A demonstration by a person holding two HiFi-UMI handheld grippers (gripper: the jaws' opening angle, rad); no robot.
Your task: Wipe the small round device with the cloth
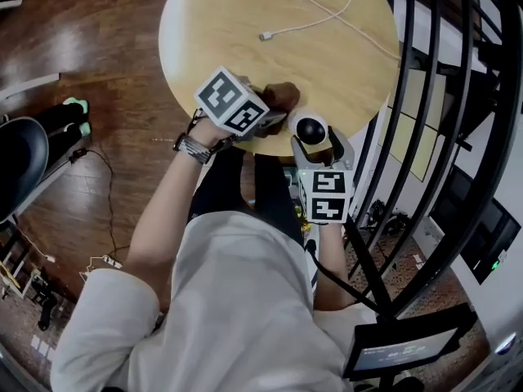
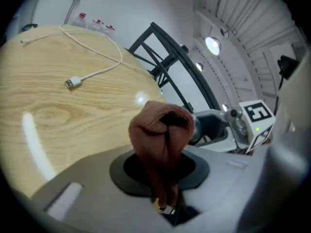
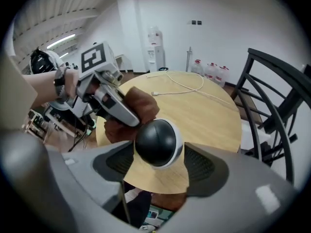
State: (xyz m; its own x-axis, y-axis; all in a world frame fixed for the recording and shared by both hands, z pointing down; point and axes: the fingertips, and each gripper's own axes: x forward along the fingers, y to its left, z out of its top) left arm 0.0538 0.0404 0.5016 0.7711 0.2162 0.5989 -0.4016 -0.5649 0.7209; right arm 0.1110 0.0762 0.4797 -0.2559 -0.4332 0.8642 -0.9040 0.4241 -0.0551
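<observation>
The small round device, a black ball in a white shell, sits between the pads of my right gripper, which is shut on it over the near edge of the round wooden table. My left gripper is shut on a bunched brown cloth, which sticks up from its jaws. In the right gripper view the cloth lies just behind and left of the device, close against it. I cannot tell whether they touch.
A white USB cable lies loose on the far half of the table. Black metal railing bars stand close on the right. Water bottles and a dispenser stand beyond the table. The person's legs are under the near table edge.
</observation>
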